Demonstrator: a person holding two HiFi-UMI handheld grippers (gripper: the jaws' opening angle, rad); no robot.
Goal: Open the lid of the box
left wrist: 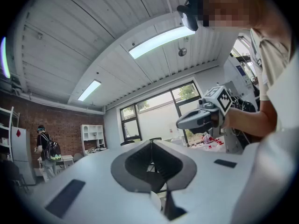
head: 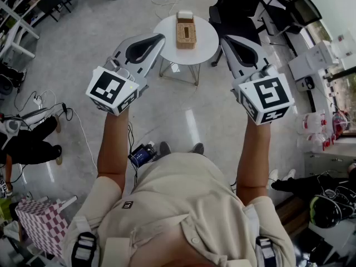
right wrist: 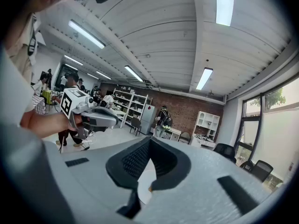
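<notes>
A woven tan box (head: 186, 34) with a white piece at its far end stands on a small round white table (head: 167, 35) in the head view. Its lid lies down. My left gripper (head: 158, 38) is held up in the air to the left of the table, jaws together, nothing in them. On the other side my right gripper (head: 225, 39) hangs just right of the table, also shut and empty. Both point level across the room, so neither gripper view shows the box. The left gripper view has its own closed jaws (left wrist: 152, 146) and the right gripper (left wrist: 180, 123). The right gripper view has its own closed jaws (right wrist: 150, 141) and the left gripper (right wrist: 114, 120).
Black office chairs (head: 239, 4) stand behind and to the right of the table. A white cabinet (head: 317, 60) is at the right. Cables (head: 67, 113) and a seated person's legs (head: 28, 143) are on the floor at the left. A small device (head: 142, 153) lies by my feet.
</notes>
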